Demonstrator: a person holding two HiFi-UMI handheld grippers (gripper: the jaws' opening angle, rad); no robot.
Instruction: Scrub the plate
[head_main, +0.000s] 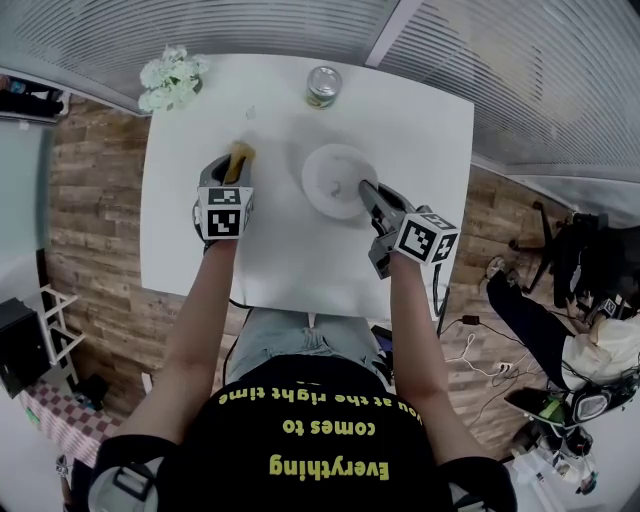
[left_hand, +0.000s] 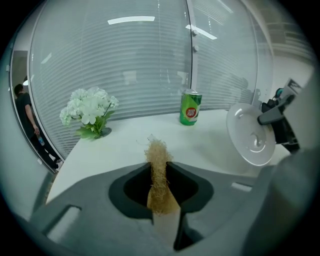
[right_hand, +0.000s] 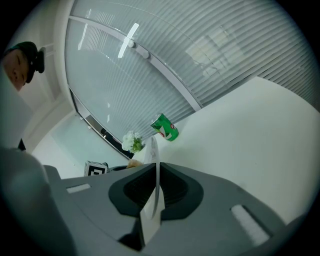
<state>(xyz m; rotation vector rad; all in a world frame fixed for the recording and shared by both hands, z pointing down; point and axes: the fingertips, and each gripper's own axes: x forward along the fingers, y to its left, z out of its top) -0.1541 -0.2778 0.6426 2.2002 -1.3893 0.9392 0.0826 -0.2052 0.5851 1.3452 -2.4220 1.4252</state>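
The white table (head_main: 290, 250) fills the middle of my view, with wood-plank floor (head_main: 95, 200) on both sides and ribbed blinds (left_hand: 135, 65) behind glass along its far edge. Dark gear and cables (head_main: 590, 380) crowd the floor at right. A person (left_hand: 27, 117) stands at far left, beyond the glass. A bunch of white flowers (head_main: 170, 78) sits on the table's far left corner. A green can (head_main: 323, 86) stands upright at the middle of the far edge. Both are well apart from the plate, and bare table lies between plate and scrubber.

My black shirt (head_main: 320, 440) carries yellow print, "Everything comes to you at the right time". The can's label is too small to read. Each hand-held gripper bears a cube with square black-and-white markers.

The plate (head_main: 330, 178) is white, round and plain, with a shallow well. It is at the table's centre, right of the scrubber, tilted with its face turned left. I cannot tell whether its low rim touches the table. My right hand-held gripper (head_main: 368, 190) is clamped on its near right rim, the jaws nearly together on the thin edge.

My left hand-held gripper (head_main: 232, 172) grips the scrubber (head_main: 241, 160), a tan, fibrous strip. Its frayed end pokes past the jaws toward the far side.
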